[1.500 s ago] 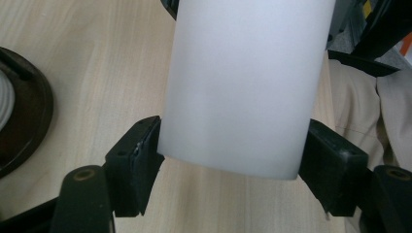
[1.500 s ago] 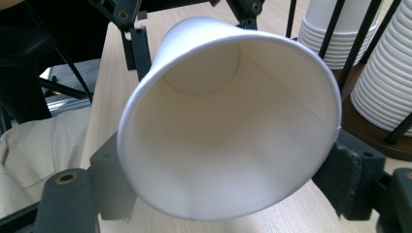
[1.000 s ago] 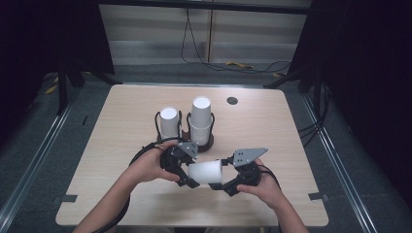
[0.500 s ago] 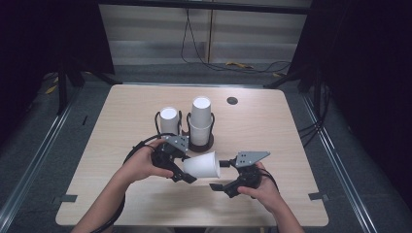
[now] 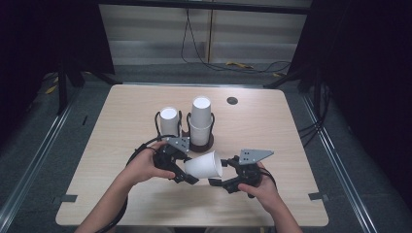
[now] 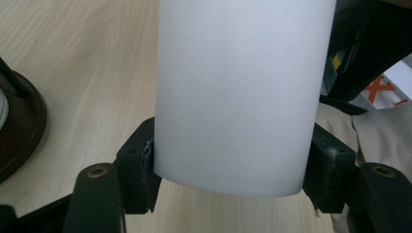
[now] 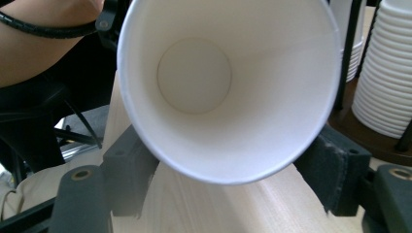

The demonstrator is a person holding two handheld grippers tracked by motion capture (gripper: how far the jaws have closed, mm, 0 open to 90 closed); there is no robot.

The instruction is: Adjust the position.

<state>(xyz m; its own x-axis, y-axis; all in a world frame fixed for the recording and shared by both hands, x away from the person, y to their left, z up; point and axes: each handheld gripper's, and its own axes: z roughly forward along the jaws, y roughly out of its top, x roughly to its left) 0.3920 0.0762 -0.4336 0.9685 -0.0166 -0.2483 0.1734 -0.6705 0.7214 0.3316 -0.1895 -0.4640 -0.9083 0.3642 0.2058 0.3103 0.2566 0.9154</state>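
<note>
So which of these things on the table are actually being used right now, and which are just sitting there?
In use:
- white paper cup, held on its side
- left gripper, clamped on the cup's base end
- right gripper, jaws either side of the cup's rim

Sitting there:
- tall cup stack in its holder
- shorter cup stack
- round hole in the table

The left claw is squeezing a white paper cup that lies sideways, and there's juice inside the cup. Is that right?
Not quite. The white paper cup has no juice in it: the right gripper view looks straight into its open mouth, and the inside is bare and dry down to the bottom. The rest holds: the left claw is squeezing the cup, which lies sideways above the table.
</note>
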